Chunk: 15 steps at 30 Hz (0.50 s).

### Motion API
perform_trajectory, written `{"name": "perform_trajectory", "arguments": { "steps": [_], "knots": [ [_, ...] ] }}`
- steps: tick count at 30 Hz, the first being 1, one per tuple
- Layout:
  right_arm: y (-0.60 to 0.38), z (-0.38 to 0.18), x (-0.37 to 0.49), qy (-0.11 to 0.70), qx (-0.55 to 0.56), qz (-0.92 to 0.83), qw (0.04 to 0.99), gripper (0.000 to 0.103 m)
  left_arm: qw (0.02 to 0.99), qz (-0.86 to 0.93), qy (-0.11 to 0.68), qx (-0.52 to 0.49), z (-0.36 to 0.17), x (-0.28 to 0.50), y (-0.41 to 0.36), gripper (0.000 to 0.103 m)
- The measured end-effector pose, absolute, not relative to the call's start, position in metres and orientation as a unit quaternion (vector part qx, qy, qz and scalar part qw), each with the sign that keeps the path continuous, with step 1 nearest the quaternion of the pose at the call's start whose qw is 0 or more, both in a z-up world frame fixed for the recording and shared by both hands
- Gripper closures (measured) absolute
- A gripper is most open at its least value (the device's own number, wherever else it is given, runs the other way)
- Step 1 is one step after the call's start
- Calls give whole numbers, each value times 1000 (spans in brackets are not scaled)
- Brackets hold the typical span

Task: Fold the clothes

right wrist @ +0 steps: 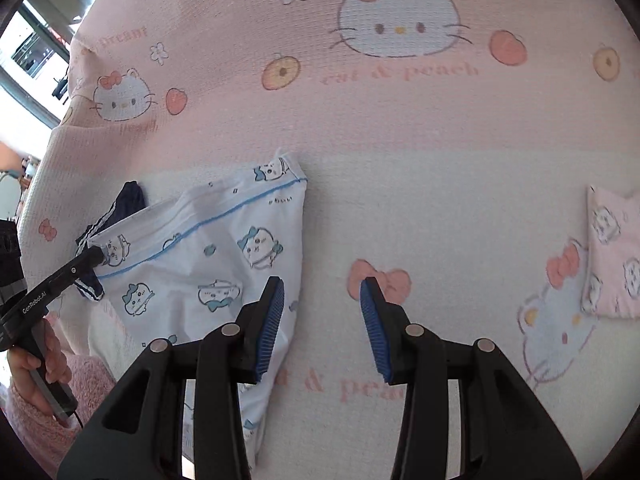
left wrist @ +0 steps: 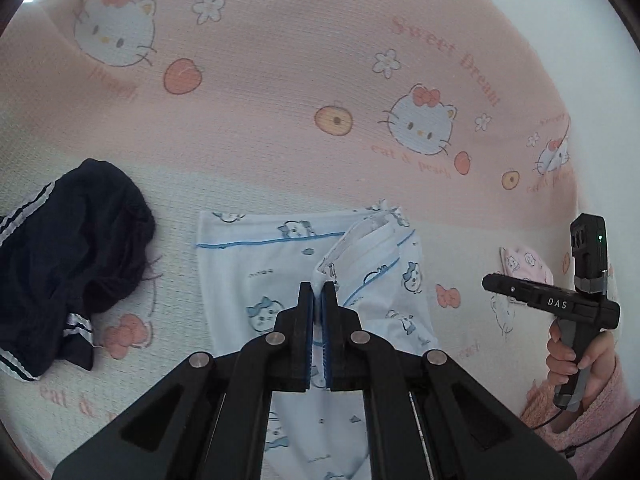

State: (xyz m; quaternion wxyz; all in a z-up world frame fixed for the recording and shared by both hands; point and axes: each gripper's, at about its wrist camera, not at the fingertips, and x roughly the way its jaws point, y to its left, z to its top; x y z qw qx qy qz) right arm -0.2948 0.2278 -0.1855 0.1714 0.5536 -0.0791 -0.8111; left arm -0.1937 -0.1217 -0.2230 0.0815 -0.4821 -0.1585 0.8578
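Note:
A white garment with blue piping and small cartoon prints point(left wrist: 256, 264) point(right wrist: 208, 248) lies on a pink cartoon-cat bedspread point(left wrist: 280, 80) point(right wrist: 440, 184). My left gripper point(left wrist: 319, 286) point(right wrist: 98, 254) is shut on a bunched corner of the garment's edge and holds it lifted, so that side folds over the rest. My right gripper point(right wrist: 322, 292) stands open over the bedspread just right of the garment's edge, nothing between its fingers; seen from the left wrist, the right gripper point(left wrist: 486, 280) hovers at the right, held by a hand.
A dark navy garment with white stripes point(left wrist: 68, 264) point(right wrist: 120, 212) lies crumpled left of the white one. A small folded pink printed cloth point(left wrist: 524, 260) point(right wrist: 612, 252) rests at the right. A pink fuzzy sleeve point(left wrist: 580, 408) and a cable sit at the lower right.

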Motion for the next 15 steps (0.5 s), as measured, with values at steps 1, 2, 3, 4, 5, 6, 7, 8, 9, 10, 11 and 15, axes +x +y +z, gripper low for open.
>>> {"name": "perform_trajectory", "arguments": {
  "steps": [1, 2, 3, 4, 5, 6, 7, 8, 9, 10, 11, 15],
  "knots": [
    [216, -186, -303, -69, 553, -811, 176, 61, 80, 852, -157, -492, -230, -200, -132, 99],
    [205, -188, -312, -58, 553, -811, 180, 61, 86, 845, -158, -504, -239, -207, -140, 99],
    [193, -192, -322, -44, 554, -811, 181, 61, 92, 837, -166, -513, -250, -213, -146, 99],
    [182, -197, -332, -31, 555, -811, 181, 61, 98, 830, -175, -521, -260, -219, -152, 99],
    [171, -202, -342, -17, 556, -811, 181, 61, 98, 825, -180, -526, -269, -222, -155, 99],
    [163, -207, -351, -6, 555, -812, 180, 62, 100, 825, -181, -527, -274, -224, -154, 99],
    [158, -213, -358, 2, 554, -813, 179, 62, 102, 824, -181, -527, -279, -225, -153, 98],
    [153, -217, -366, 7, 554, -814, 174, 62, 103, 823, -182, -528, -284, -227, -152, 97],
    [150, -222, -373, 9, 555, -815, 166, 62, 105, 823, -182, -528, -289, -228, -150, 94],
    [148, -224, -379, 9, 554, -815, 166, 62, 107, 822, -182, -528, -294, -229, -149, 91],
    [146, -226, -384, 6, 552, -816, 173, 62, 108, 823, -178, -528, -296, -229, -146, 79],
    [130, -232, -394, 34, 543, -814, 203, 42, 126, 828, -160, -523, -299, -228, -133, 64]
  ]
}}
